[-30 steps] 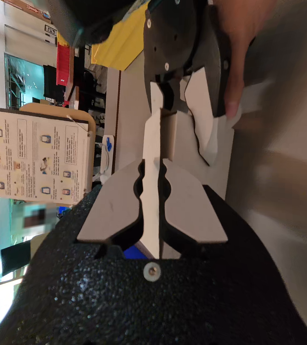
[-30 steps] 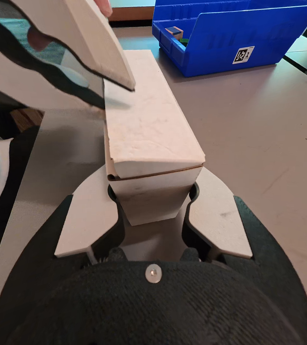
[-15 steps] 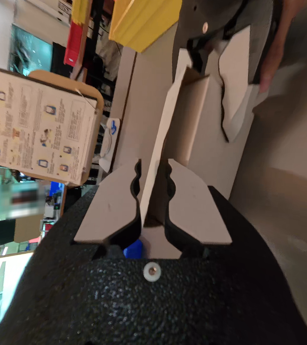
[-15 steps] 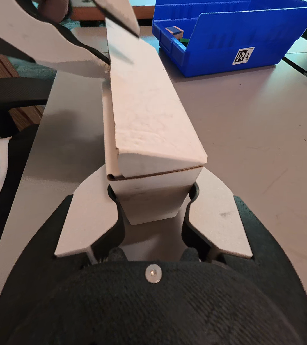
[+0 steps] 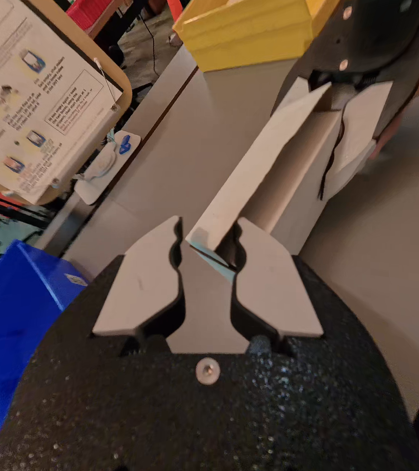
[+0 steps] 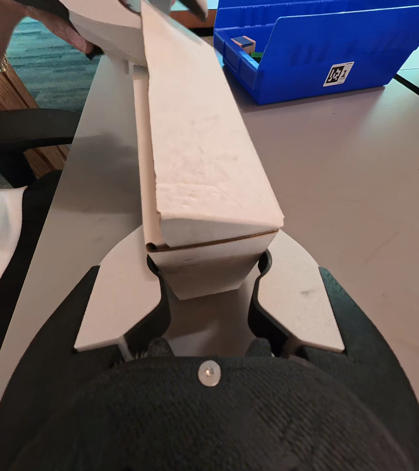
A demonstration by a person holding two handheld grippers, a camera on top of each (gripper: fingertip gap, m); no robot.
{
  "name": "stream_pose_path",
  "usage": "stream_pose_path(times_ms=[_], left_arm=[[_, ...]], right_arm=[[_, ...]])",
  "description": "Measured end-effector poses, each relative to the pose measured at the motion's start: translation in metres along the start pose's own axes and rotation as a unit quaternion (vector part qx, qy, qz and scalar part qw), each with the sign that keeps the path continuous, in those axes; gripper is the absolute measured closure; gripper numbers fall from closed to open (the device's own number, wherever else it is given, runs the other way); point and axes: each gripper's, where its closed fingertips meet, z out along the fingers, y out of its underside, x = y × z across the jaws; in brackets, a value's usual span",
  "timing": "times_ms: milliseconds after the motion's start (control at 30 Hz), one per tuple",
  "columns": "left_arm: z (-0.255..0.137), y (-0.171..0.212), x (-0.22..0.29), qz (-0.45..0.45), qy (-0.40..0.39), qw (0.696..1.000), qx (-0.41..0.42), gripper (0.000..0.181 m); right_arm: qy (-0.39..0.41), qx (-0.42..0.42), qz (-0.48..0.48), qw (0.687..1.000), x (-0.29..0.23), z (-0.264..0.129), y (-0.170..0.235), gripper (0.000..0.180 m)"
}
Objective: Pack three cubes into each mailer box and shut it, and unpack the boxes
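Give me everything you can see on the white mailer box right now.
The mailer box is long, narrow, white cardboard with brown raw edges, lying on the grey table. Its lid is raised along one long side at the far end. The right gripper has its jaws clamped on the near end; the left gripper is open at the lifted lid's end. Contents hidden.

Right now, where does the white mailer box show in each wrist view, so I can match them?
Left wrist view: the white mailer box runs from the centre to upper right, lid part-raised, its far end between the right gripper's jaws.
Right wrist view: it runs up the middle from the right gripper's jaws, on the grey table.
Shared landmark: the blue bin.
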Motion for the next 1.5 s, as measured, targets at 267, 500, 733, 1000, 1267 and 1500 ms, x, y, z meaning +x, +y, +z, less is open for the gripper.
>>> stream_pose_path(times_ms=[267,500,733,1000,1267,1500], left_arm=[[-0.013,0.031,0.017,-0.258,0.171,0.943,0.120,0.102],[-0.032,0.015,-0.002,-0.105,0.046,0.984,0.137,0.153],[-0.021,-0.013,0.046,0.115,0.024,0.988,0.096,0.181],[0.021,-0.010,0.033,0.199,-0.087,0.976,0.006,0.181],[0.027,-0.013,0.038,0.222,-0.034,0.974,-0.033,0.181],[0.008,-0.003,0.072,0.241,0.017,0.970,-0.032,0.181]], right_arm=[[0.023,0.033,-0.007,0.999,0.005,-0.016,-0.015,0.082],[0.109,0.071,-0.144,0.981,-0.002,-0.060,-0.075,0.113],[0.162,-0.056,-0.276,0.946,-0.007,-0.034,-0.071,0.143],[0.191,-0.148,-0.341,0.909,0.000,-0.022,-0.065,0.175],[0.205,-0.202,-0.307,0.907,0.027,-0.031,-0.083,0.176],[0.179,-0.199,-0.247,0.931,0.047,-0.040,-0.101,0.178]])
